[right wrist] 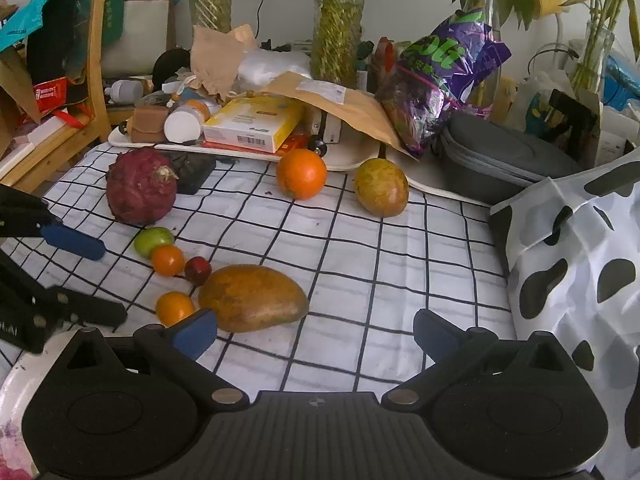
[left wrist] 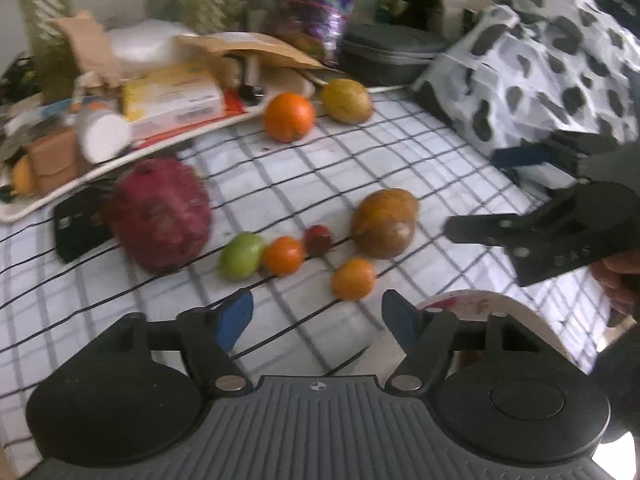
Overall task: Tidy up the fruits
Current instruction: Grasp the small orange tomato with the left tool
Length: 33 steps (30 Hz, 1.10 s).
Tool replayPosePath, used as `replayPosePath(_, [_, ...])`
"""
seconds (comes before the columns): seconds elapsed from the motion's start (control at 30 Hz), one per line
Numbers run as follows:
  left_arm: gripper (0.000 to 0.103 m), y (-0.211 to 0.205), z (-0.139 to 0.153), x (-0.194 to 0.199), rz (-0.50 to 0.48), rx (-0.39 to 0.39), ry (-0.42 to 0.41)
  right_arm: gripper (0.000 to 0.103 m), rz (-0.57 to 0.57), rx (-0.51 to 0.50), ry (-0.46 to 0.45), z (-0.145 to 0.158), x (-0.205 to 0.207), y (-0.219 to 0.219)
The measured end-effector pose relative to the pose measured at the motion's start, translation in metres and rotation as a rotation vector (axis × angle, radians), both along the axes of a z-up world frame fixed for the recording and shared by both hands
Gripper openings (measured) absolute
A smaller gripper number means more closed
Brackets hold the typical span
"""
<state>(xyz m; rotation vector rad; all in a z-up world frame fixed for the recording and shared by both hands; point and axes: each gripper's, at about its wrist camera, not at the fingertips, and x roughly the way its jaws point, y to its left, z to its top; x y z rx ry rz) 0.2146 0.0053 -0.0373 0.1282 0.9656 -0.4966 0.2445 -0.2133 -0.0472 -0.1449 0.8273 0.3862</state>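
fruit lies loose on the checked cloth [right wrist: 360,248], a large mango [right wrist: 253,298] just ahead of the right gripper [right wrist: 316,330] and a small orange [left wrist: 353,279] just ahead of the left gripper [left wrist: 316,318], both sets of jaws spread wide and holding nothing.

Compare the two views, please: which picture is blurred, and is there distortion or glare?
Left wrist view: motion blur smears everything, so the dark red dragon fruit and the large brownish mango have soft edges. Right wrist view: sharp, the same mango is crisp. Both views: fisheye bends the black lines of the white checked tablecloth; no strong glare, soft shadows.
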Motion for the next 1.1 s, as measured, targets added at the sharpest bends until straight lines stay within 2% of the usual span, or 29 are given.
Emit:
replayPosePath(0.03, [0.059, -0.002, -0.002, 0.002, -0.015, -0.011, 0.01, 0.103, 0.001, -0.002, 0.001, 0.0, 0.002, -0.001])
replayPosePath(0.3, [0.053, -0.022, -0.016, 0.017, -0.088, -0.005, 0.031, 0.103, -0.002, -0.001, 0.009, -0.003, 0.013, -0.007])
replayPosePath(0.37, [0.046, -0.026, -0.019, 0.019, -0.108, 0.009, 0.029, 0.103, -0.004, -0.003, 0.012, -0.004, 0.014, -0.008])
replayPosePath(0.47, [0.041, -0.032, -0.024, 0.02, -0.126, 0.034, 0.02, 0.103, -0.008, -0.001, 0.017, -0.005, 0.015, -0.01])
replayPosePath(0.5, [0.032, -0.033, -0.025, 0.02, -0.131, 0.04, 0.013, 0.103, -0.009, 0.0, 0.018, -0.005, 0.015, -0.011])
replayPosePath(0.53, [0.029, -0.034, -0.026, 0.02, -0.135, 0.046, 0.006, 0.103, -0.008, 0.001, 0.02, -0.005, 0.015, -0.011])
replayPosePath(0.73, [0.029, -0.032, -0.022, 0.018, -0.144, 0.053, -0.027, 0.103, -0.009, 0.003, 0.037, -0.009, 0.015, -0.01])
replayPosePath(1.1, [0.029, -0.004, 0.004, 0.016, -0.053, 0.024, -0.113, 0.103, 0.032, 0.077, 0.111, -0.023, 0.021, 0.011])
